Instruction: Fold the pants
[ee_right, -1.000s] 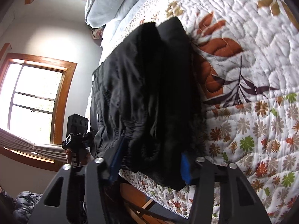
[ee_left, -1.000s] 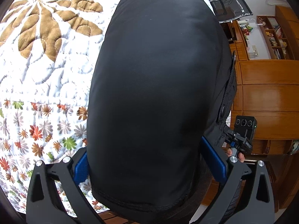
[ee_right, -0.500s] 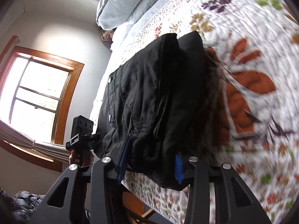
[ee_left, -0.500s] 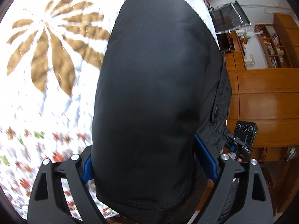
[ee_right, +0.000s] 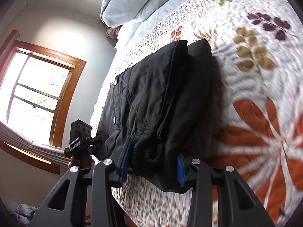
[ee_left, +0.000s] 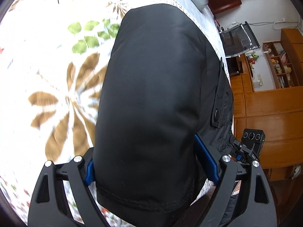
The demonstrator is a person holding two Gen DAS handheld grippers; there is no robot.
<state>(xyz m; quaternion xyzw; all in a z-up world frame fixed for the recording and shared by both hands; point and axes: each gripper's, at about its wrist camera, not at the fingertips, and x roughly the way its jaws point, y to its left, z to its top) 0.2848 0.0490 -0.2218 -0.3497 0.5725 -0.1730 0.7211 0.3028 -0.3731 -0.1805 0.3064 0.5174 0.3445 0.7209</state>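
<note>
Floral quilt (ee_left: 56,60) is carrying the folded black pants (ee_left: 151,98); left tool (ee_left: 151,166) and right tool (ee_right: 151,170) are pinching its near edge. Soft, bulky, slippery-looking; grip thick hems.

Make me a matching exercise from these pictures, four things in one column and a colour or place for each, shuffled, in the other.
Things:
1. pants
2. pillow
3. window frame
4. gripper pads

Descriptions:
A. pale blue, at the head of the bed
B. black, folded and gripped on both sides
C. blue, pressed against fabric
D. brown wood, on the wall beside the bed

Pairs: 1-B, 2-A, 3-D, 4-C
</note>
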